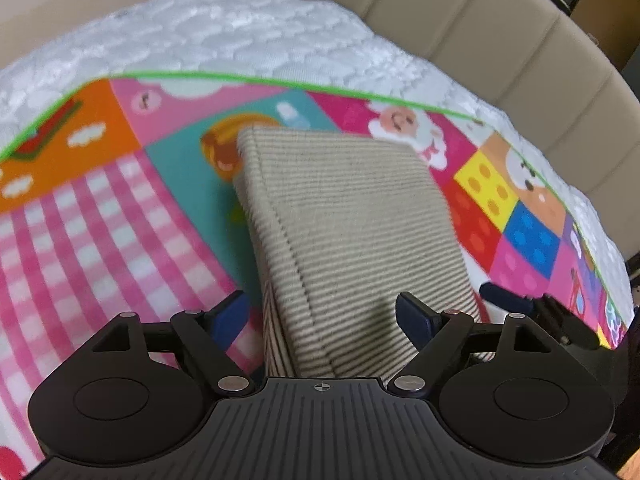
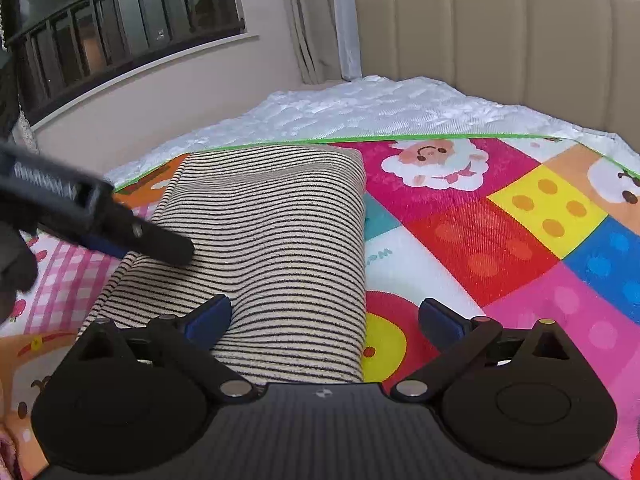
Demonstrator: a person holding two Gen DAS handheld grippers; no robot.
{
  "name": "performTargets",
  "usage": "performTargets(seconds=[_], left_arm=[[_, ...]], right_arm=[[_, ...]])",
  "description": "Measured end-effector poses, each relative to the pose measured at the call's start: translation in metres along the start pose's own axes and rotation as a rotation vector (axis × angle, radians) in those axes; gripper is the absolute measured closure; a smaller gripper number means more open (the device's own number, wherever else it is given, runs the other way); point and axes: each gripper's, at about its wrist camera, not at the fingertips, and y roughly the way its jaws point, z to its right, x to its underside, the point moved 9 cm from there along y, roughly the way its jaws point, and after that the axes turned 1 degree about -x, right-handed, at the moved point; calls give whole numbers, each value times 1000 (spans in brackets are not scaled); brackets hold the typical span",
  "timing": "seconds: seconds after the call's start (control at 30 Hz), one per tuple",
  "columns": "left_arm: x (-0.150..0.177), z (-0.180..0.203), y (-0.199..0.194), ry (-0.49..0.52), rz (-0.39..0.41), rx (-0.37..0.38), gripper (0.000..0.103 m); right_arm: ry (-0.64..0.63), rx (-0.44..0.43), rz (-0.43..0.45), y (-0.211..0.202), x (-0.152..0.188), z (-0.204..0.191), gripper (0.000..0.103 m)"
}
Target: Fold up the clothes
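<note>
A: Between the spread fingers of the left gripper [image 1: 320, 314], the striped garment [image 1: 344, 216] lies flat on the play mat [image 1: 80, 220]; already a compact rectangle, edges stacked along its left side; folding looks nearly done (judgement only).

B: Grip state, both tools?

A: Left gripper released, jaws wide, holding nothing; right gripper [image 2: 326, 318] likewise spread, its left finger over the cloth, its right finger over bare mat; whether either touches the fabric I cannot tell.

B: Orientation?

A: Long axis runs straight ahead of both grippers, towards the headboard [image 2: 500, 20]; stripes run crosswise; near short edge hidden under the tool bodies.

B: Remaining?

A: Perhaps one last half-fold or a smoothing pass; no loose sleeve or hem visible.
</note>
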Motion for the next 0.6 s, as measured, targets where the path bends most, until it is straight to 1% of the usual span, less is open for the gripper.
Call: performTargets(seconds=[0.1,0.23,0.37,0.43,0.53,0.6], left_arm=[[7,-2,10,-20,-13,19,17],[8,-4,18,-52,-17,53,16],[8,-5,19,-47,-4,74,18],[9,-5,19,-47,11,86,19],[10,-7,18,-65,35,110,21],[11,-9,17,-70,50,125,22]], right_arm=[[4,4,-7,2,0,0,1],[10,4,-11,2,1,2,1],[19,0,-13,1,1,2,1],[40,-20,-32,0,0,4,1],[89,-73,-81,-8,-5,11,1],[86,-71,-83,-19,-12,18,1]])
